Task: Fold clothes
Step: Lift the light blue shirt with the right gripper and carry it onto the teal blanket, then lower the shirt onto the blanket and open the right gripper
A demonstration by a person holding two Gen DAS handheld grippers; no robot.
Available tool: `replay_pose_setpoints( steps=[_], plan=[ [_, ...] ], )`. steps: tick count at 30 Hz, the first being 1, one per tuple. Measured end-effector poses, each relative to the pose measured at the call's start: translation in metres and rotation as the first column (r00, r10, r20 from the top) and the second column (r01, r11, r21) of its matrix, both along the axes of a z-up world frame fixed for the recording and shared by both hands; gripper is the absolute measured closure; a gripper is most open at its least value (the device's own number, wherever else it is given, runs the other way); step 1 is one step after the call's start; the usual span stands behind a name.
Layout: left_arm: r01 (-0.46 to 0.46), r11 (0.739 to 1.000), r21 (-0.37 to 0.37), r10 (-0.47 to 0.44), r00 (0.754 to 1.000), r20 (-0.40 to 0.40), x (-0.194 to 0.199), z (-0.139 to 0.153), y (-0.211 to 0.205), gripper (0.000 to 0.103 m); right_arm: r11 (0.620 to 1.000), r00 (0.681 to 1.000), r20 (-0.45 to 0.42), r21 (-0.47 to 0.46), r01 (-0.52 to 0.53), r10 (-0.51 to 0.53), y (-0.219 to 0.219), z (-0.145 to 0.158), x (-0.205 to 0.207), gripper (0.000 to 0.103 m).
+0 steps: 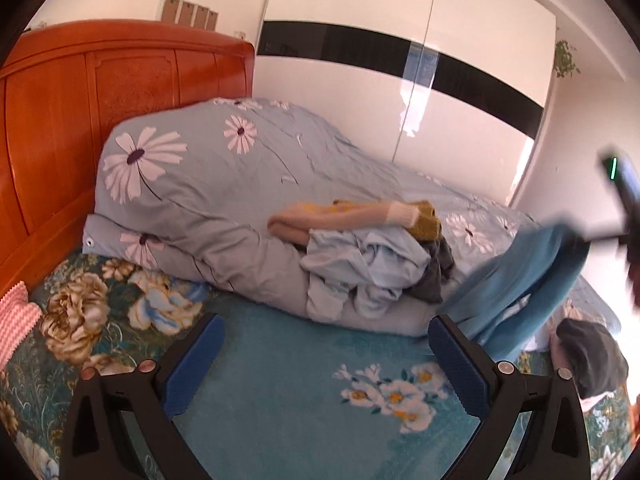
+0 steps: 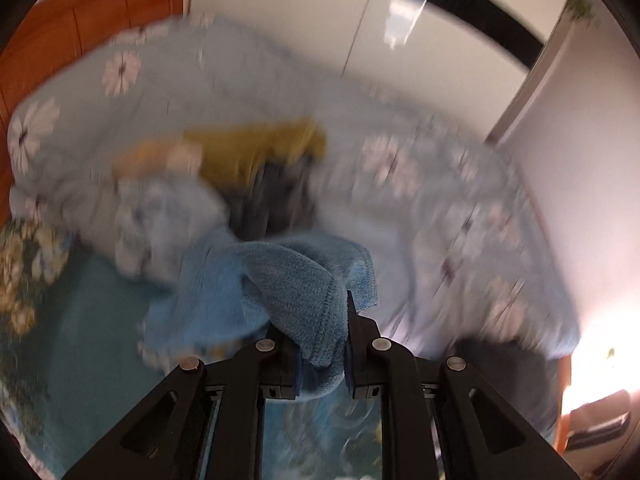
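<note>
A heap of unfolded clothes (image 1: 372,256) lies against the rolled duvet: a pale blue shirt, a pink and mustard garment, and a dark grey piece. My right gripper (image 2: 320,328) is shut on a blue knit garment (image 2: 280,292), which hangs lifted off the bed; that view is motion-blurred. In the left wrist view the same blue garment (image 1: 520,280) hangs at the right, below the blurred right gripper (image 1: 620,200). My left gripper (image 1: 326,336) is open and empty, just above the teal bedsheet in front of the heap.
A rolled pale blue floral duvet (image 1: 200,184) lies across the bed by the orange wooden headboard (image 1: 80,120). A teal floral sheet (image 1: 300,400) covers the mattress. A dark garment (image 1: 592,360) lies at the right bed edge. A white wardrobe (image 1: 400,80) stands behind.
</note>
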State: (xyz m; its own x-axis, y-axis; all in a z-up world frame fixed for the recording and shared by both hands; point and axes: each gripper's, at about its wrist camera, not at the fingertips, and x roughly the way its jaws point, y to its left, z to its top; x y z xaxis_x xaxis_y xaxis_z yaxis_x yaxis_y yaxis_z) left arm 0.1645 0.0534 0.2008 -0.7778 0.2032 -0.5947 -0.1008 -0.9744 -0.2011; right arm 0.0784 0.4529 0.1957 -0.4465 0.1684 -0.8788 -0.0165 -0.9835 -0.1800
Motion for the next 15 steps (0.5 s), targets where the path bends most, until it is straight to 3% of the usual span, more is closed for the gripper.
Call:
replay_pose_setpoints(
  steps=[4,7,11,15],
  plan=[
    [0.036,0.998,0.050,-0.040,0.996,0.082,-0.003,-0.021,0.014,0.000,0.991,0.978,0.210,-0.133,0.017,0.012,-0.012,-0.106,0.043,0.087],
    [0.049,0.993,0.108,-0.065,0.985,0.158,-0.006,-0.041,0.027,0.000,0.981,0.950,0.305,-0.192,-0.004,0.063,-0.029,-0.153,0.071,0.087],
    [0.042,0.985,0.165,-0.083,0.965,0.247,-0.010,-0.065,0.042,0.000,0.976,0.947,0.309,-0.216,-0.016,0.084,-0.030,-0.162,0.087,0.083],
    [0.048,0.984,0.171,-0.098,0.950,0.298,-0.014,-0.083,0.059,0.000,0.971,0.960,0.261,-0.238,-0.040,0.104,-0.006,-0.132,0.092,0.074]
  ],
)
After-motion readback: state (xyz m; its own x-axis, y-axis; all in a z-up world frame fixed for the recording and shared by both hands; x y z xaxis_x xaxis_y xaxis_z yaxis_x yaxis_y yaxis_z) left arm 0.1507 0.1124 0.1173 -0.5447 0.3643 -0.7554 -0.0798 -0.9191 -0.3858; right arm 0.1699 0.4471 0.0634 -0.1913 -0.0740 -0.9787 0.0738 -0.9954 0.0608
